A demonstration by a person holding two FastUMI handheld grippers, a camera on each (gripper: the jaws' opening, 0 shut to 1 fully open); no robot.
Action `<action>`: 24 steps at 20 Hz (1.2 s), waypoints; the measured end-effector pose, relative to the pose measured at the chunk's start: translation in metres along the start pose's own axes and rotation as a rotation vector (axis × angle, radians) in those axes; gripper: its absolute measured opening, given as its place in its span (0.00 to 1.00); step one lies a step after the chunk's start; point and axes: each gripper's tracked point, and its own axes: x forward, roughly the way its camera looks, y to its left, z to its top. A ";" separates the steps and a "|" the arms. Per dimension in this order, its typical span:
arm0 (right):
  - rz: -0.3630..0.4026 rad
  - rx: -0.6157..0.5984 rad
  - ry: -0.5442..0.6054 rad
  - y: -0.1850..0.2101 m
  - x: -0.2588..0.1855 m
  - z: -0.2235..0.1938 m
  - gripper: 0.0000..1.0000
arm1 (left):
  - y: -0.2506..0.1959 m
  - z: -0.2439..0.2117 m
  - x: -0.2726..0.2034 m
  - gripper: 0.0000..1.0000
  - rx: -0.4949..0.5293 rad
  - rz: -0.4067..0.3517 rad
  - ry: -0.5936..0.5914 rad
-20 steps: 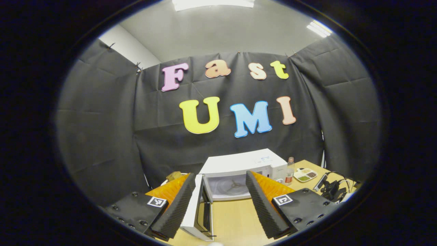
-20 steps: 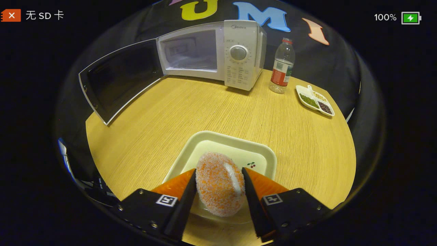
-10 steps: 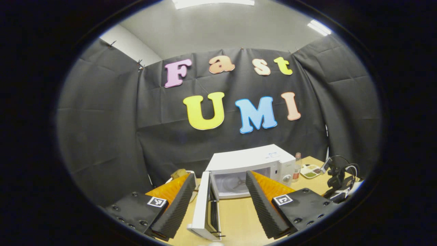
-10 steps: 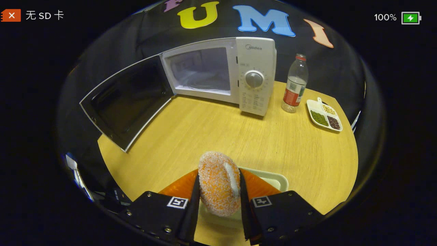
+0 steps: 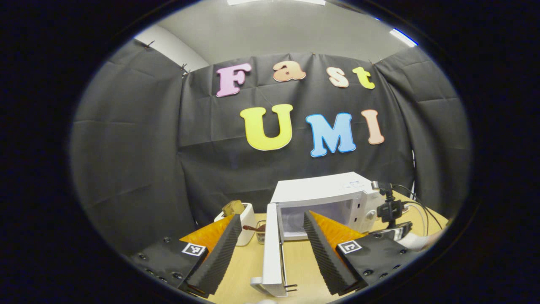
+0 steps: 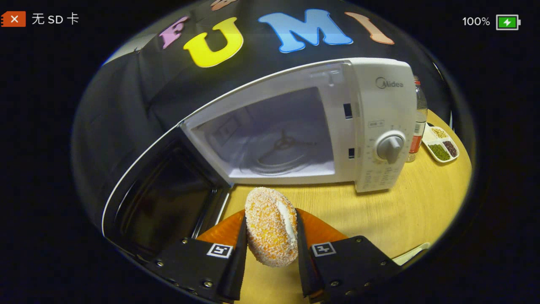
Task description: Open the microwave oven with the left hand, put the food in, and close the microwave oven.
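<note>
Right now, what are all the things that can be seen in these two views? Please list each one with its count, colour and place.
microwave oven: 1, white, at the back of the table, cavity empty
microwave door: 1, dark inside with white frame, swung open to the left
food: 1 orange sugared donut with white filling, held above the table before the cavity
bottle: 1, clear with red label, right of the oven, mostly hidden
divided dish: 1, white, with beans, at the right edge
toaster: 1, white, left of the oven
table: 1, light wood
left gripper: 1, open, empty, facing the door's edge
right gripper: 1, shut on the food
</note>
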 end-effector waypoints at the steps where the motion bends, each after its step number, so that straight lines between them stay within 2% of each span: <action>1: -0.009 0.055 -0.039 0.006 0.015 0.011 0.53 | 0.005 -0.005 0.004 1.00 0.000 0.004 0.003; 3: -0.029 0.154 -0.118 0.015 0.042 0.035 0.50 | 0.015 -0.016 0.012 1.00 0.010 0.015 0.011; 4: -0.043 0.174 -0.157 0.018 0.056 0.047 0.53 | 0.020 -0.023 0.014 1.00 0.013 0.020 0.012; 7: -0.115 0.158 -0.258 0.020 0.087 0.073 0.53 | 0.030 -0.034 0.019 1.00 0.027 0.031 0.014; 10: -0.150 0.197 -0.325 0.022 0.116 0.088 0.53 | 0.032 -0.044 0.020 1.00 0.057 0.032 0.013; 15: -0.324 0.124 -0.418 -0.003 0.129 0.100 0.53 | 0.033 -0.056 0.025 1.00 0.093 0.027 0.018; 16: -0.327 0.107 -0.441 -0.002 0.128 0.101 0.55 | 0.031 -0.060 0.024 1.00 0.093 0.023 0.027; 17: -0.320 0.106 -0.453 0.000 0.131 0.101 0.57 | 0.029 -0.060 0.024 1.00 0.090 0.018 0.027; 18: -0.303 0.112 -0.448 0.002 0.133 0.100 0.70 | 0.028 -0.059 0.024 1.00 0.089 0.015 0.025; 19: -0.293 0.109 -0.440 0.002 0.139 0.095 0.72 | 0.028 -0.056 0.023 1.00 0.089 0.014 0.021; 20: -0.310 0.099 -0.425 -0.001 0.132 0.090 1.00 | 0.026 -0.055 0.021 1.00 0.089 0.011 0.011; 23: -0.334 0.033 -0.443 -0.006 0.105 0.092 1.00 | 0.026 -0.049 0.017 1.00 0.086 0.007 -0.011; 24: -0.333 0.010 -0.443 -0.006 0.092 0.094 0.99 | 0.025 -0.046 0.015 0.97 0.079 0.008 -0.018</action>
